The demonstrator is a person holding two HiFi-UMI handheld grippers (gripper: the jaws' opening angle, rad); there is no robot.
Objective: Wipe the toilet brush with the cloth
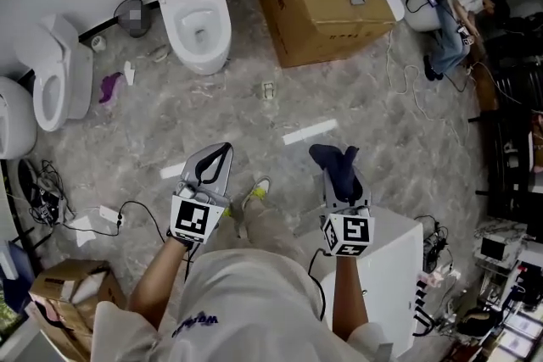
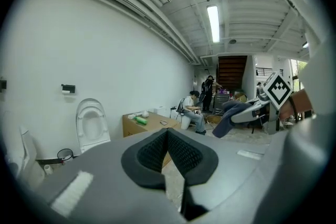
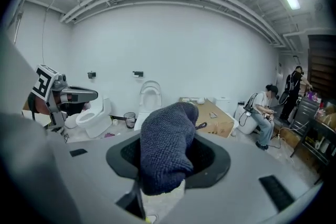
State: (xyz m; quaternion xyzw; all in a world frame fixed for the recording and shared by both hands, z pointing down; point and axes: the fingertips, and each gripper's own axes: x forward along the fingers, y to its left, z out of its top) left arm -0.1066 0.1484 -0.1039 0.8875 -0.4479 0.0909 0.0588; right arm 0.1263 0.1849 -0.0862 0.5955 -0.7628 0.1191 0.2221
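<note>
My right gripper [image 1: 338, 168] is shut on a dark blue knitted cloth [image 1: 336, 159], which drapes over its jaws and hides the tips. In the right gripper view the cloth [image 3: 168, 152] fills the middle of the jaws. My left gripper [image 1: 212, 161] is shut with nothing between its black pads [image 2: 181, 152]. Both grippers hover side by side over the marble floor [image 1: 356, 97], well back from the white toilet [image 1: 195, 4]. The left gripper view catches the right gripper [image 2: 242, 113] with the cloth [image 2: 227, 120] hanging from it. I cannot make out a toilet brush in any view.
A cardboard box [image 1: 327, 8] carrying small items stands right of the toilet. A second toilet [image 1: 55, 76] and a small mesh bin [image 1: 131, 15] are at the left. A white cabinet [image 1: 399, 258] is by my right arm. Cables [image 1: 127, 212] trail on the floor. A seated person [image 1: 450, 21] is far right.
</note>
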